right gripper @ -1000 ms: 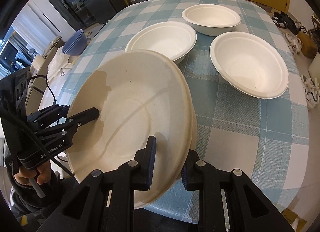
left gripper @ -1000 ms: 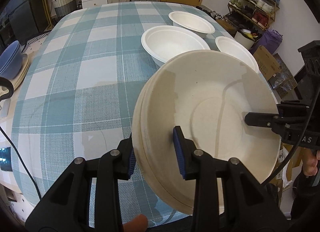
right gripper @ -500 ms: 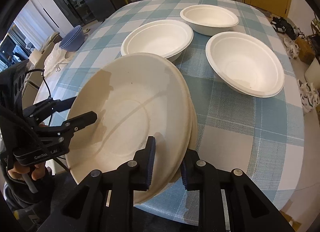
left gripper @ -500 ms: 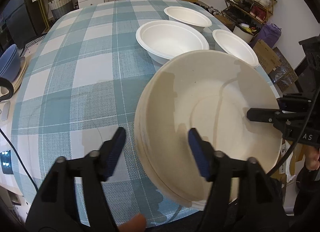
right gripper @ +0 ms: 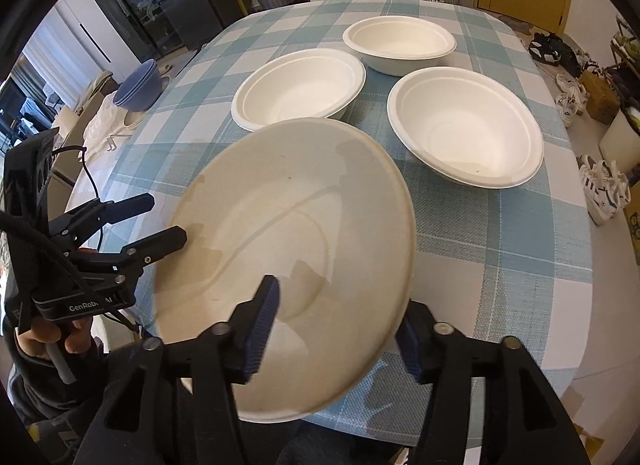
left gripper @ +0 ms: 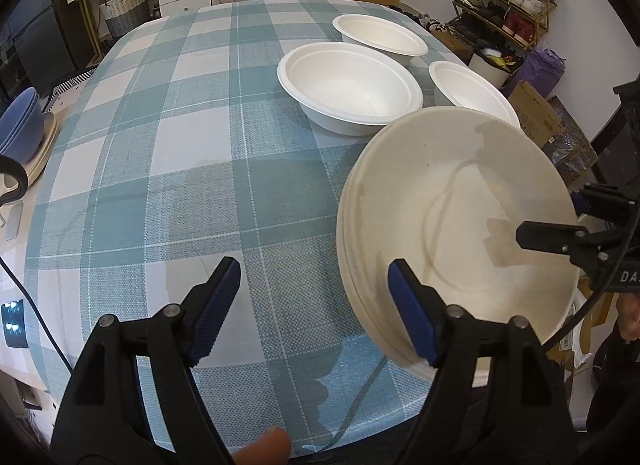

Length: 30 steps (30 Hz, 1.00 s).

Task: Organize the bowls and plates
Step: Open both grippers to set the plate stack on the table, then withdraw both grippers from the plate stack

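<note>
- Right wrist view: my right gripper [right gripper: 336, 319] straddles the stacked cream plates' [right gripper: 288, 221] rim, jaws apart.
- My left gripper [left gripper: 314, 311] is spread wide beside them.
- Three white bowls [right gripper: 298, 89] sit on the checked tablecloth [left gripper: 160, 153].

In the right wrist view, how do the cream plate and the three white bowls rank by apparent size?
1. cream plate, nearest the camera, so its lead is unsure.
2. right bowl.
3. left bowl, nearly alike.
4. far bowl, farthest away.
</note>
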Available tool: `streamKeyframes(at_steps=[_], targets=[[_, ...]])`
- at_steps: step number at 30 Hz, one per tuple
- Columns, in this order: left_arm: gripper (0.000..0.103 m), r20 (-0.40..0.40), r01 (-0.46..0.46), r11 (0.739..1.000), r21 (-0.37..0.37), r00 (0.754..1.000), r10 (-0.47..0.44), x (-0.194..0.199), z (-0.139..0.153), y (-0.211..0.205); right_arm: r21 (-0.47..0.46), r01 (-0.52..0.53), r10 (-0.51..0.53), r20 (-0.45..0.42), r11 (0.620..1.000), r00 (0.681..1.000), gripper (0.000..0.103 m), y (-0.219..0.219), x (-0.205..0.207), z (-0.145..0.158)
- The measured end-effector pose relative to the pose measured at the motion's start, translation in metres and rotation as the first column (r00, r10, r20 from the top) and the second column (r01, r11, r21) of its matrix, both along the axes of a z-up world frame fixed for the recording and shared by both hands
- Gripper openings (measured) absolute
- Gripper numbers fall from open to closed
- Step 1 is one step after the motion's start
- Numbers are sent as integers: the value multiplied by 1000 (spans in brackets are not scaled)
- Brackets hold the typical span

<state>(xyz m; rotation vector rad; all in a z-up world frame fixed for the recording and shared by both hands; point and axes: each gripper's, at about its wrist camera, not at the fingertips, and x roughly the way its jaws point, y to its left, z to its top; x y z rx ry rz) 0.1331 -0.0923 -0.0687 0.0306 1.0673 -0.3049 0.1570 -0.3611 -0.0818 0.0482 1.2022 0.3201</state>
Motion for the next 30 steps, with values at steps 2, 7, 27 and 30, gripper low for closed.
streamKeyframes(at_steps=[2, 7, 27, 30], targets=[[74, 2, 0, 1000, -2, 1000, 0, 0, 0, 0, -15, 3, -3, 12, 1000, 1000, 67, -1, -1, 4], [74, 4, -1, 1000, -11, 1000, 1, 0, 1, 1, -30, 7, -6, 26, 1000, 1000, 68, -6, -2, 11], [76, 36, -24, 999, -32, 999, 25, 2, 18, 18, -25, 47, -45, 93, 999, 995, 81, -28, -4, 26], [76, 40, -18, 999, -34, 999, 20, 1, 20, 17, -25, 48, -45, 97, 999, 994, 85, -28, -5, 26]])
